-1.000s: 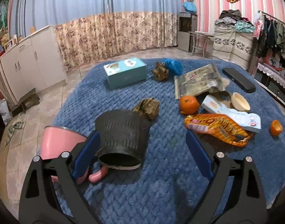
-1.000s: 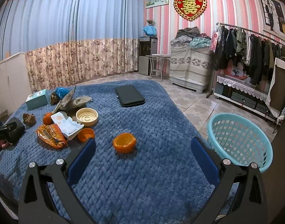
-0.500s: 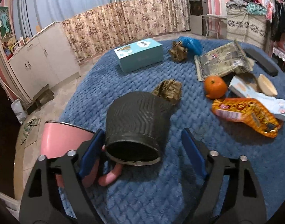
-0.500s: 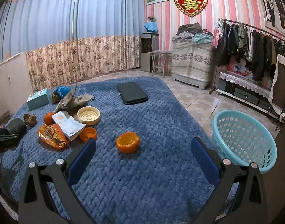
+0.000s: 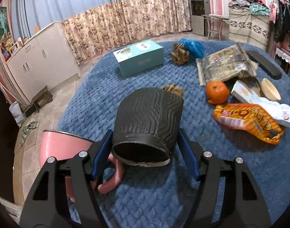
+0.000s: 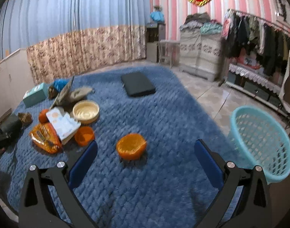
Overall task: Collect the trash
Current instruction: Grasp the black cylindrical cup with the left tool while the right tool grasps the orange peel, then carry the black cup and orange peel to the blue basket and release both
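A black ribbed paper cup lies on its side on the blue blanket, its mouth facing the camera. My left gripper straddles it near the rim; its jaws are closing and both blue pads sit against the cup's sides. In the right wrist view my right gripper hangs open over the blanket, and an empty half orange peel lies just beyond its fingers. Other litter shows: an orange snack bag, a crumpled brown wrapper behind the cup, a second peel half.
A light blue basket stands on the floor at the right. A pink container with a handle sits beside the left gripper. A teal tissue box, a whole orange, a cream bowl and a black case lie on the blanket.
The left jaws narrowed from wide apart to snug around the black cup while the gripper came closer. The right gripper moved forward and down toward the orange peel half.
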Demonstrator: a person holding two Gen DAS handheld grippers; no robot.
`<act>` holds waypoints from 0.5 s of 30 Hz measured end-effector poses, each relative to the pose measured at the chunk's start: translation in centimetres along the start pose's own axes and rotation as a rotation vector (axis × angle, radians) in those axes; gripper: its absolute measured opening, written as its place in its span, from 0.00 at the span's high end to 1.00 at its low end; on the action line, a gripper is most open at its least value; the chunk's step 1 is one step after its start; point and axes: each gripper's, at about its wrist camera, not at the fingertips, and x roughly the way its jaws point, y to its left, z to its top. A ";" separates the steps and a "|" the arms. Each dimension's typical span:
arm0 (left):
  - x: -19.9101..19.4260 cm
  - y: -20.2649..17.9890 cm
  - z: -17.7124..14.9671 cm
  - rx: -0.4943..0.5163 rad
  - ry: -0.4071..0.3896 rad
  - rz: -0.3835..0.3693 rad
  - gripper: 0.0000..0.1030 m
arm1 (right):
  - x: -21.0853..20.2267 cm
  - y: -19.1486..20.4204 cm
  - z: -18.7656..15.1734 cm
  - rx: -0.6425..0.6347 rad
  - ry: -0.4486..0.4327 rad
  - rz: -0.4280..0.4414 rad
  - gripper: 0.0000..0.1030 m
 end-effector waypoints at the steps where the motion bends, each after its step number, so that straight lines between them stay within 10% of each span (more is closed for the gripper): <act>1: -0.2 -0.2 0.1 0.000 -0.004 -0.009 0.35 | 0.5 0.1 -0.2 -0.003 0.015 0.002 0.04; 11: -1.2 -1.8 0.0 0.011 -0.014 -0.055 0.35 | 3.8 1.0 0.4 -0.052 0.085 -0.035 0.06; 15: -1.7 -2.2 0.1 0.004 -0.029 -0.076 0.35 | 4.1 1.0 -0.2 -0.057 0.126 -0.010 0.38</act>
